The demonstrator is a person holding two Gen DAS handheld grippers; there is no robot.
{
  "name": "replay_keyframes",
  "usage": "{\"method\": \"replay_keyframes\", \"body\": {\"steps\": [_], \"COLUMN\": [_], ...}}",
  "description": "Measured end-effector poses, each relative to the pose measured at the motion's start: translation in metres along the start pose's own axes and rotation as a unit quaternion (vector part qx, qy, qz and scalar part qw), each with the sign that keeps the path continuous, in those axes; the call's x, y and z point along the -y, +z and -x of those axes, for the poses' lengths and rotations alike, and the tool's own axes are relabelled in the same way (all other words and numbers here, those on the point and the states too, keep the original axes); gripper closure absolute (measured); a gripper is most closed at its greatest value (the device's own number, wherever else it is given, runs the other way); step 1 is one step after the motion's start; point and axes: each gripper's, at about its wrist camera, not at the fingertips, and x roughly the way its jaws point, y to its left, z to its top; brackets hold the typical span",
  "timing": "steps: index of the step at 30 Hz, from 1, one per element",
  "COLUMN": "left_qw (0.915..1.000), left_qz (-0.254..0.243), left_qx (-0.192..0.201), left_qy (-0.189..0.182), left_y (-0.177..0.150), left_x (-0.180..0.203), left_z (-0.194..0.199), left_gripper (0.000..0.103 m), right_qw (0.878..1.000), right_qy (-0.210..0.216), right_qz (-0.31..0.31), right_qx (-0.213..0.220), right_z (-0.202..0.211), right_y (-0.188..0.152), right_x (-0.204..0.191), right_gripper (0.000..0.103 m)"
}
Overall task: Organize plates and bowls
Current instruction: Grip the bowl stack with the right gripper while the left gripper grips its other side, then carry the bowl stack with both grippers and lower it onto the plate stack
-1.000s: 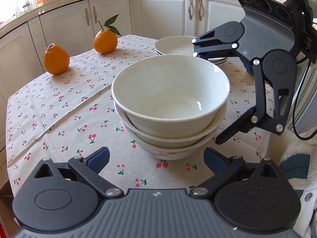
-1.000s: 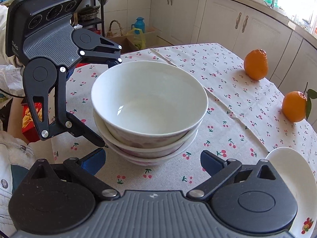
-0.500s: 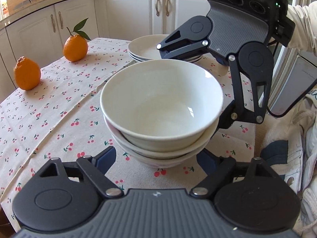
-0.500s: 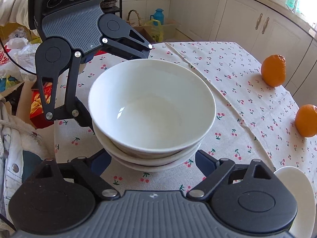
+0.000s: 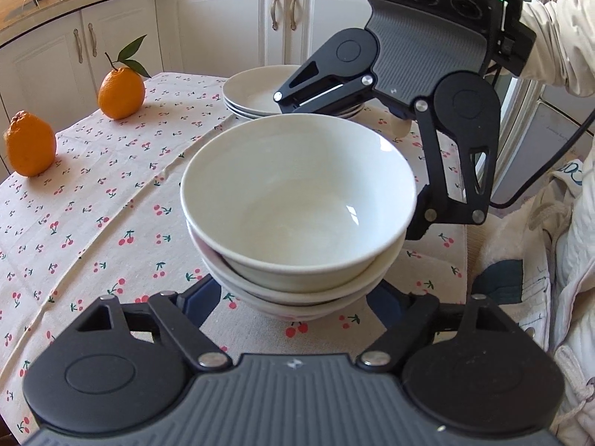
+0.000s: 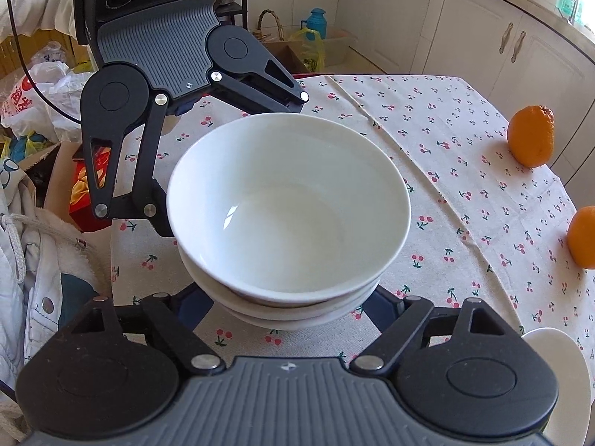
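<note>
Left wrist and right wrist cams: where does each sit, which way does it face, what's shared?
Left wrist: on the left gripper, facing down over the bowl stack toward the plates; right gripper and a sleeve show.
Right wrist: on the right gripper, facing the same stack from the opposite side; left gripper shows.
Shared: stack, two oranges, cherry tablecloth; both jaws closing around the stack.

Bowls, plates and fruit on the cherry cloth, counted.
Three white bowls (image 5: 297, 200) nested in one stack at the centre. Behind them a pile of plates (image 5: 256, 93), three rims showing, though part of it is hidden. Two oranges: one with a leaf (image 5: 121, 92), one bare (image 5: 29, 144). Two grippers, the left (image 5: 297, 301) and the right (image 6: 293, 308).
</note>
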Motion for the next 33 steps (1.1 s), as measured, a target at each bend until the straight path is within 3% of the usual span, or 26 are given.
{"method": "replay_keyframes", "body": {"steps": [17, 33], "left_qw": [0.9999, 0.9996], "left_qz": [0.008, -0.003], "left_qx": [0.005, 0.015], "left_qy": [0.008, 0.024], "left_y": [0.004, 0.053], "left_x": [0.008, 0.035], "left_z": [0.003, -0.011], "left_gripper": [0.020, 0.020], "right_qw": [1.000, 1.000], "right_qy": [0.011, -0.006], "right_qz": [-0.005, 0.001], "right_qx": [-0.001, 0.021], "right_z": [0.004, 0.052], "right_y": [-0.002, -0.035], "right_x": [0.004, 0.017], "right_gripper": [0.014, 0.014]}}
